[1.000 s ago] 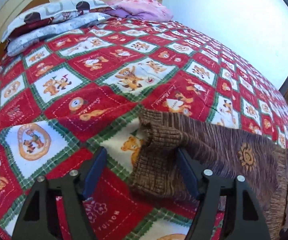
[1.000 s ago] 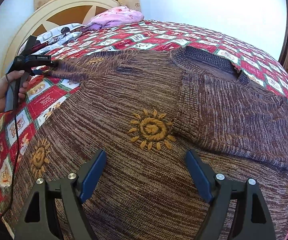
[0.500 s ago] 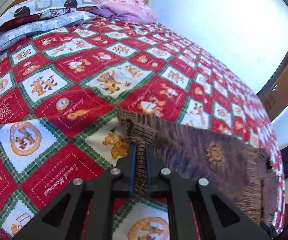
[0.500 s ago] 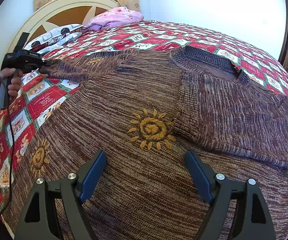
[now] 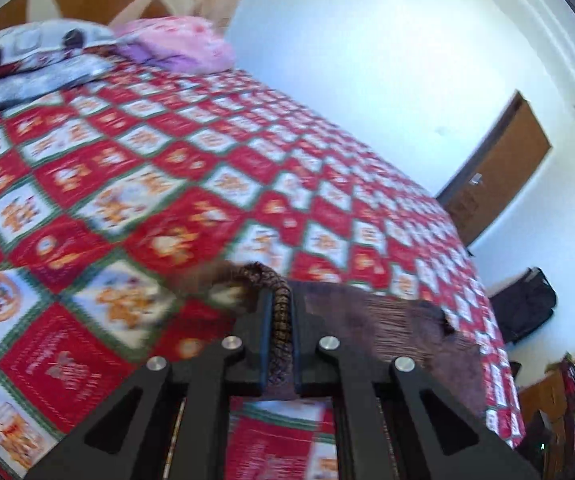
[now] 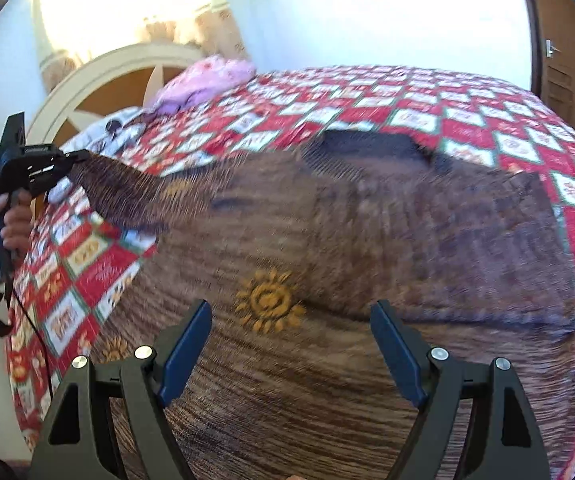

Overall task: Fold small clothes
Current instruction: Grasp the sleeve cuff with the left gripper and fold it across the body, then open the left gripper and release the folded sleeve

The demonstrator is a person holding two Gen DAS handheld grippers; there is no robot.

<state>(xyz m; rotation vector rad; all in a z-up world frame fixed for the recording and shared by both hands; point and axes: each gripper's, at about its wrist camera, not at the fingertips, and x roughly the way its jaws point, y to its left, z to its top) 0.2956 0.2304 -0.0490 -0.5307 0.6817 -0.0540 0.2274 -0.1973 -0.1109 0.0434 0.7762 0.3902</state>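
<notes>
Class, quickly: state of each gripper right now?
Left gripper: shut on the sweater sleeve's cuff.
Right gripper: open, holding nothing, above the brown sweater.

Home bedroom, bed with patchwork quilt [image 5: 247, 184], pillows [image 5: 39, 68], arched headboard [image 6: 99, 80], wooden door [image 5: 495, 172]

Black grippers with blue pads

Both the left gripper [image 5: 278, 334] and the right gripper [image 6: 289, 350] have black frames, silver round screws and dark blue inner pads.

Patchwork-quilted bed [image 6: 467, 116] carries brown sweater [image 6: 367, 240]; pillows [image 5: 47, 68] at headboard.
</notes>
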